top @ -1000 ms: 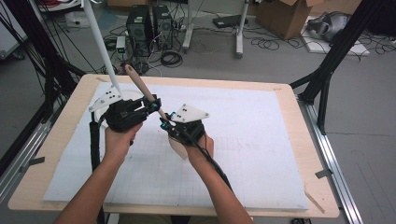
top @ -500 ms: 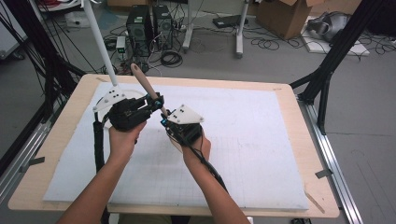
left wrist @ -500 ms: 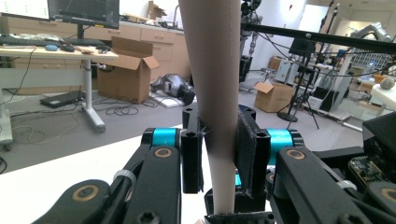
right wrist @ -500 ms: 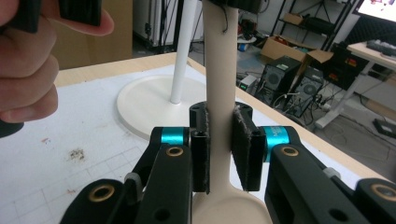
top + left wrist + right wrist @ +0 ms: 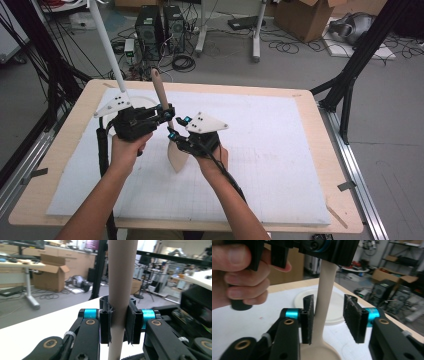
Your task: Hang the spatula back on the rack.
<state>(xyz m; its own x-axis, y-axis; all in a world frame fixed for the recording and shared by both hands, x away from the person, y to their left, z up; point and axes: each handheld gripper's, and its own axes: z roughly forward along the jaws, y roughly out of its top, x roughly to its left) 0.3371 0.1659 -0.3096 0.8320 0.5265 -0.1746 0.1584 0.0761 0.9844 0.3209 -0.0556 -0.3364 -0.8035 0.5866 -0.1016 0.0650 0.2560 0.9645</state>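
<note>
A pale wooden spoon [image 5: 161, 97] stands nearly upright above the white mat, bowl end down [image 5: 177, 156]. My left gripper [image 5: 167, 114] is shut on the spoon's handle [image 5: 122, 277], its two pads pressed against it at mid-length [image 5: 119, 325]. My right gripper [image 5: 175, 134] sits just below and to the right, open. In the right gripper view the spoon's handle [image 5: 325, 290] runs between my right gripper's [image 5: 330, 315] spread pads, close to the left pad [image 5: 308, 317], with a wide gap to the right one. The left gripper [image 5: 317, 247] and its hand [image 5: 234, 277] hang above.
A round white plate [image 5: 337, 302] lies on the mat behind the spoon, near the table's far left [image 5: 140, 102]. A white pole [image 5: 107, 45] rises at the far left edge. The white mat [image 5: 280, 150] covers most of the wooden table [image 5: 330, 150].
The spoon has swung from leaning far-left to nearly upright, still held by the left gripper. Both hands shifted slightly right, and the spoon's bowl now shows below the right gripper.
</note>
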